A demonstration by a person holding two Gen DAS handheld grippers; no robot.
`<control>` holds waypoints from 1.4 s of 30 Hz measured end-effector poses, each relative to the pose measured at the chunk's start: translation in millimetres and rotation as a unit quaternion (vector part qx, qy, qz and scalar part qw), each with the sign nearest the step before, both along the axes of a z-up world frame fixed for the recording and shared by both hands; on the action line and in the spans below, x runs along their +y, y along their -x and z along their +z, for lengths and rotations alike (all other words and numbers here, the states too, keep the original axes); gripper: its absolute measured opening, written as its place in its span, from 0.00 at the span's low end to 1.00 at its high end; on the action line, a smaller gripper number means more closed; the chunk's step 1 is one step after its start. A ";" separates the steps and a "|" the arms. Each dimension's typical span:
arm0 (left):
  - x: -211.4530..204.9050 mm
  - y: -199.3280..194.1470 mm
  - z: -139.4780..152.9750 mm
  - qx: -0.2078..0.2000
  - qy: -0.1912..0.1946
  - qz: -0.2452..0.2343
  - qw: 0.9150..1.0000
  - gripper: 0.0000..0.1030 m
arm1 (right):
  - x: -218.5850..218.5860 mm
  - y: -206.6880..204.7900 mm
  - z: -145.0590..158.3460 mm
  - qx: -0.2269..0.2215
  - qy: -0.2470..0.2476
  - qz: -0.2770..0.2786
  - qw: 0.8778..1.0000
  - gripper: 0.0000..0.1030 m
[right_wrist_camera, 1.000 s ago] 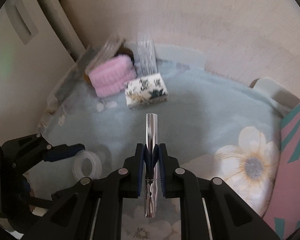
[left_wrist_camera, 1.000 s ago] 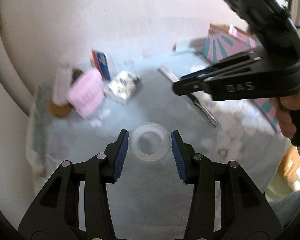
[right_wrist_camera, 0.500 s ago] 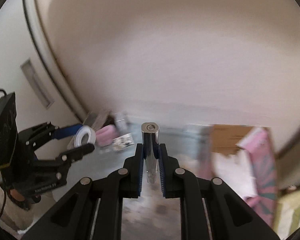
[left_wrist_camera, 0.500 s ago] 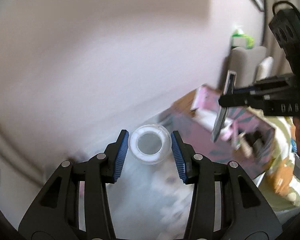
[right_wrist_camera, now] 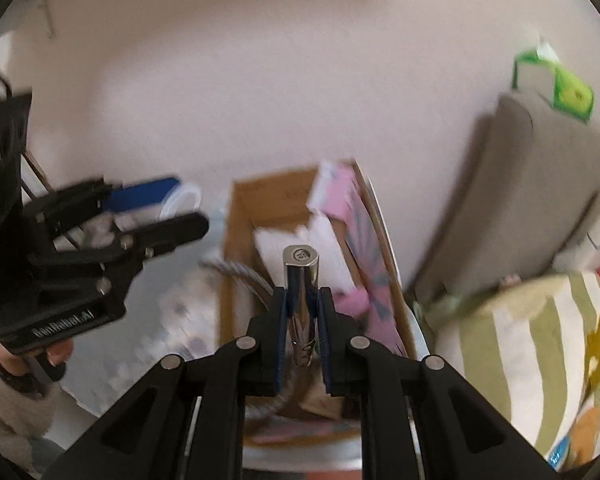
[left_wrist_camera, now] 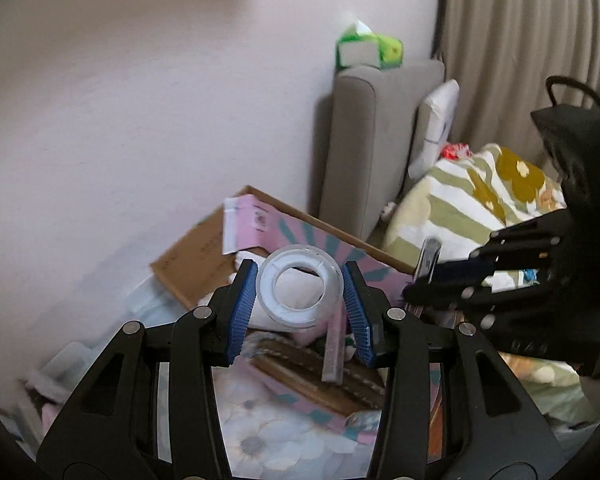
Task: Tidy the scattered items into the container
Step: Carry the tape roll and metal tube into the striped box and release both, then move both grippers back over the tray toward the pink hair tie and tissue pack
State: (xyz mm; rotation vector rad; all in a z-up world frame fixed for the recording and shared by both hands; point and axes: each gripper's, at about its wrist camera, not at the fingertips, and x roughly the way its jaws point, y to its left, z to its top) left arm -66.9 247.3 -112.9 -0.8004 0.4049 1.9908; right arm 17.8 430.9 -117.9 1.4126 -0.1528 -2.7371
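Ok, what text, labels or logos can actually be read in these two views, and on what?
"GenRobot.AI", first letters smeared: side of the left tool.
Embossed letters on the right tool: too faint to read.
Round emblem on the end of the metal tube: too small.
Pink label and cardboard print on the box: blurred.
Tape roll: no print seen.

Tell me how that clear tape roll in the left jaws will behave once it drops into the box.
The tape roll is round, so it may roll if it lands on edge. It looks like a thin hollow ring, probably light and rigid. The cardboard box already holds soft-looking clutter, which should likely stop it quickly.
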 end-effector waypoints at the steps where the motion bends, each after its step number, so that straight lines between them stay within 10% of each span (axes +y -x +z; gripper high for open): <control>1: 5.9 -0.3 -1.3 -0.001 0.007 -0.004 1.000 0.39 | 2.8 -0.4 -7.6 -0.008 0.004 0.000 1.000 0.13; 4: 15.9 -0.2 -6.4 -0.010 0.018 -0.001 1.000 0.40 | 8.6 1.3 -23.0 -0.020 0.015 0.001 1.000 0.13; 5: 14.5 1.1 -7.2 -0.018 0.016 0.003 1.000 0.54 | 9.8 2.9 -28.3 -0.025 0.018 0.003 1.000 0.13; 6: 17.8 3.4 -8.7 -0.026 0.017 0.006 1.000 0.92 | 10.5 5.5 -32.3 -0.031 0.020 0.008 0.999 0.13; 7: 21.8 5.1 -11.3 -0.031 0.018 0.013 0.999 0.98 | 10.6 7.5 -35.2 -0.032 0.020 0.012 0.999 0.13; 12: 7.3 9.0 -8.6 -0.031 0.005 0.039 0.999 0.99 | 10.1 5.8 -36.3 -0.018 0.012 0.013 1.000 0.59; 25: -94.1 24.9 2.5 -0.023 0.007 0.163 0.986 0.99 | -14.2 18.7 -0.5 0.028 0.034 0.061 0.997 0.60; 36: -254.2 31.2 -30.8 -0.011 0.071 0.320 0.945 0.99 | -124.6 52.9 28.9 0.066 0.054 0.180 0.980 0.66; 42: -326.0 67.3 -63.4 -0.064 0.028 0.365 0.928 0.99 | -205.6 83.1 1.3 0.065 0.071 0.247 0.964 0.70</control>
